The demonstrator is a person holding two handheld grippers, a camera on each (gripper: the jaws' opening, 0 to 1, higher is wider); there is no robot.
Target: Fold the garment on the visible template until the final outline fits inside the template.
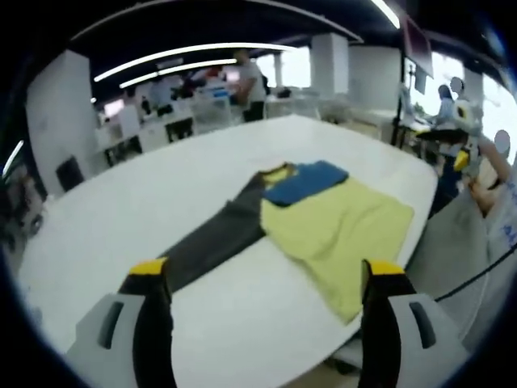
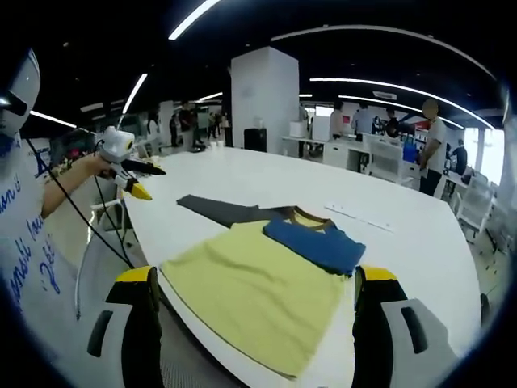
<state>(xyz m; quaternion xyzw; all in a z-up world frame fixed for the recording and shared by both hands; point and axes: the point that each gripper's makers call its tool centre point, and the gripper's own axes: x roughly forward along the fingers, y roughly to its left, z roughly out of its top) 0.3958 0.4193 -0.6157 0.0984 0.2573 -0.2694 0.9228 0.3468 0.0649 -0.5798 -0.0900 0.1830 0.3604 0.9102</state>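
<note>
both tools (left (image 1: 266, 279), right (image 2: 252, 283)) gape unloaded above the garment (image 2: 258, 283) on the table (image 2: 404, 234).

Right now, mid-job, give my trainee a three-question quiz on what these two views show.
1. True or false: the left gripper is clamped on the garment.
2. Which part of the garment stretches out flat across the table, away from the yellow body?
A. the blue panel
B. the dark grey sleeve
C. the collar
3. Fill in: in the right gripper view, the right gripper has its jaws spread, and the ____ fabric of the garment lies between them.

Key: 1 false, both jaws stand apart, short of the cloth; 2 B, the dark grey sleeve; 3 yellow.
</note>
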